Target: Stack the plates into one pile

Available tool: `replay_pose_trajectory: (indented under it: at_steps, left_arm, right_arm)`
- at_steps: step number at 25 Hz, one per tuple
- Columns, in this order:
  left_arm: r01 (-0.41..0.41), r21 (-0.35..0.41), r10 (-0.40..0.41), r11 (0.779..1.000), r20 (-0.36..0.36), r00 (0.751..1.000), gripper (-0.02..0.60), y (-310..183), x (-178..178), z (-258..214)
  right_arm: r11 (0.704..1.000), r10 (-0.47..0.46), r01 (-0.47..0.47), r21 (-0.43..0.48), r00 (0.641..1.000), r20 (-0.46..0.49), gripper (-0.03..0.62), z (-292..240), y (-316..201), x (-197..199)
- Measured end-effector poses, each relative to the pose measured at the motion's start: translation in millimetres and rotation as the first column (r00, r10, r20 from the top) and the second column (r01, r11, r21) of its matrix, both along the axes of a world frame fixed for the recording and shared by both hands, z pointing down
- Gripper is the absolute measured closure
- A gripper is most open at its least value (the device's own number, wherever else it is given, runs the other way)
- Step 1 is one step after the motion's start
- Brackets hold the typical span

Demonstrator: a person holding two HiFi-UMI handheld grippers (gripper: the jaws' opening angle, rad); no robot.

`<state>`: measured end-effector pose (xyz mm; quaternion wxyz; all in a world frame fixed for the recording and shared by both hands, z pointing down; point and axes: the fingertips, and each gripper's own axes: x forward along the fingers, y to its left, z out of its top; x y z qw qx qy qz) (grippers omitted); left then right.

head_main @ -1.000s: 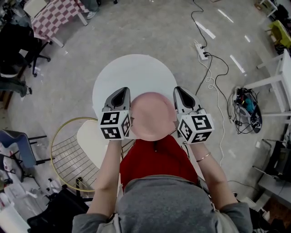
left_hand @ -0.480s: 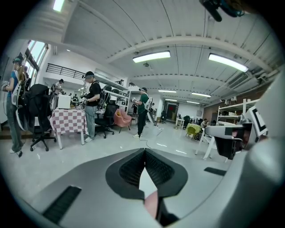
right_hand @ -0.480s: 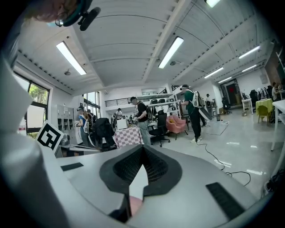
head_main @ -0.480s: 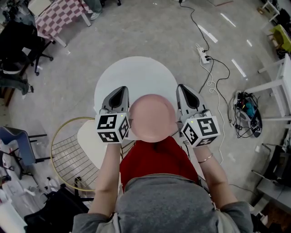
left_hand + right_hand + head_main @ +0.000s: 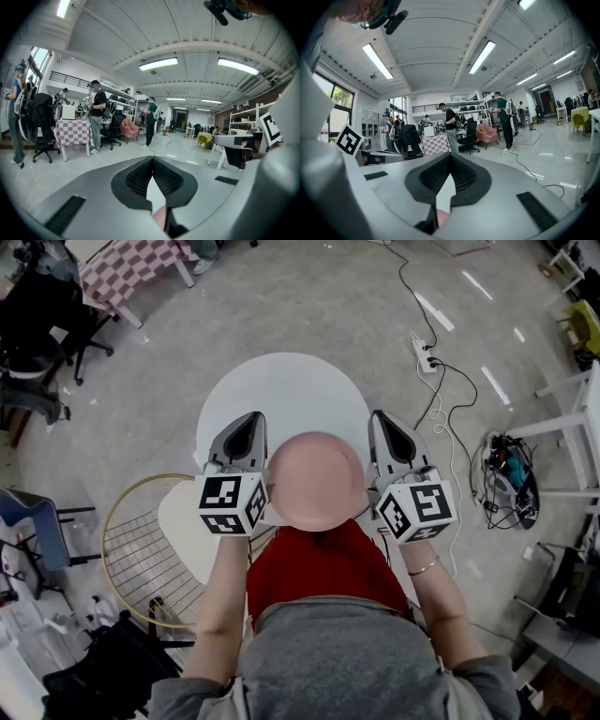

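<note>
A round white table (image 5: 281, 395) stands in front of me, its top bare where I can see it. Over its near edge, between my two grippers, sits a smooth pink plate-like disc (image 5: 316, 479); I cannot tell what it rests on. My left gripper (image 5: 247, 420) is just left of the disc and my right gripper (image 5: 381, 416) just right of it, both pointing out over the table. In each gripper view the jaws meet at the tips, left gripper (image 5: 152, 159) and right gripper (image 5: 450, 155), with nothing between the pads. A sliver of pink shows low in the gap.
A wire chair with a yellow rim (image 5: 150, 549) stands close at my left. A power strip and cables (image 5: 429, 360) trail over the floor at the right. A checkered table (image 5: 131, 268) and office chairs stand at the far left. Several people (image 5: 98, 117) stand across the room.
Both grippers have come up a little toward the head camera, keeping their places either side of the pink disc. Their jaws stay shut.
</note>
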<state>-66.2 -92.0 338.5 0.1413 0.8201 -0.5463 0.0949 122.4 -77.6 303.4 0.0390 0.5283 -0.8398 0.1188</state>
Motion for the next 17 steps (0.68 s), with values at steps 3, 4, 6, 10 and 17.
replay_pose_trajectory:
  at_steps: [3,4,6,10,17]
  left_arm:
    - [0.007,-0.001,-0.007,1.000,-0.002,1.000,0.566,0.3,-3.2,0.8]
    - [0.009,-0.002,-0.009,1.000,-0.003,1.000,0.566,0.6,-4.1,0.8]
    - [0.012,0.000,-0.012,1.000,-0.004,1.000,0.566,1.0,-5.7,0.3]
    - [0.013,0.002,-0.013,1.000,-0.002,1.000,0.566,1.8,-8.1,0.6]
    - [0.022,-0.014,-0.022,1.000,-0.002,1.000,0.566,5.3,-14.3,13.1]
  right_arm:
    - [1.000,-0.008,0.008,-0.002,1.000,0.001,0.566,1.7,0.0,-2.4]
    - [1.000,-0.009,0.009,-0.004,1.000,0.004,0.566,2.4,0.3,-2.5]
    - [1.000,-0.008,0.008,-0.006,1.000,0.007,0.566,3.5,1.2,-2.8]
    - [1.000,0.001,-0.001,-0.004,1.000,0.006,0.566,5.8,2.1,-2.5]
    - [1.000,0.002,-0.002,-0.012,1.000,-0.002,0.566,12.8,3.1,-3.5]
